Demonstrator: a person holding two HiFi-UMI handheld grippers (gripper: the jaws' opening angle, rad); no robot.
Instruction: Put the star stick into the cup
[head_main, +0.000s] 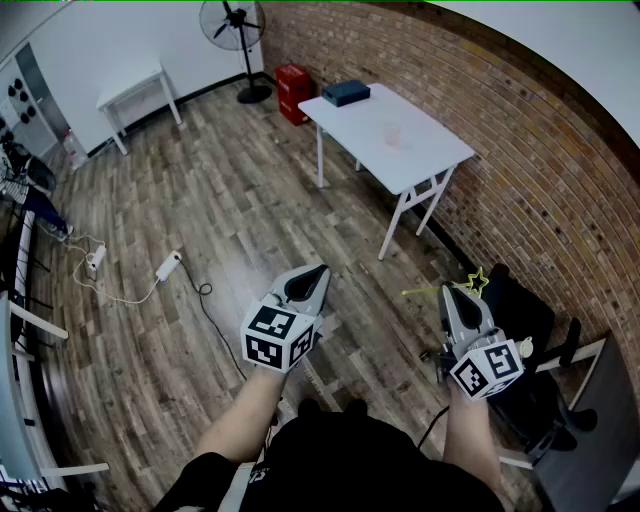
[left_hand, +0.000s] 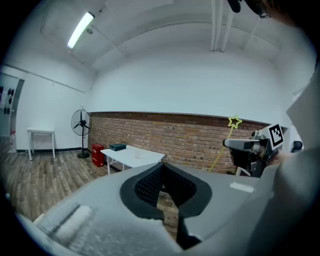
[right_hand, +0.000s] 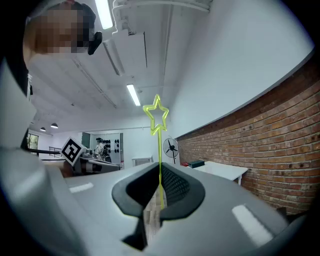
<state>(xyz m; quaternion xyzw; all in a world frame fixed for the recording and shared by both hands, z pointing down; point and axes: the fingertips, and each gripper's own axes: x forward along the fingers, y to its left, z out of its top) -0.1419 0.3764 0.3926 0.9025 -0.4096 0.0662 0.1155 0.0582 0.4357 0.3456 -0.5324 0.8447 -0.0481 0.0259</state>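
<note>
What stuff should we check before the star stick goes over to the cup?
1. Star stick pinched in right gripper: ok.
2. Cup in sight on the white table: ok.
3. Cup close enough to reach: not ok, it stands far off.
4. Cup empty inside: cannot tell, too small to see.
5. Left gripper free, jaws together on nothing: ok.

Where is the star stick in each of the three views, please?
Head view: star stick at lower right, near the brick wall.
Left gripper view: right of centre, slanting, star at the top.
Right gripper view: centre, upright, star at the top.
Shared landmark: the white table.
</note>
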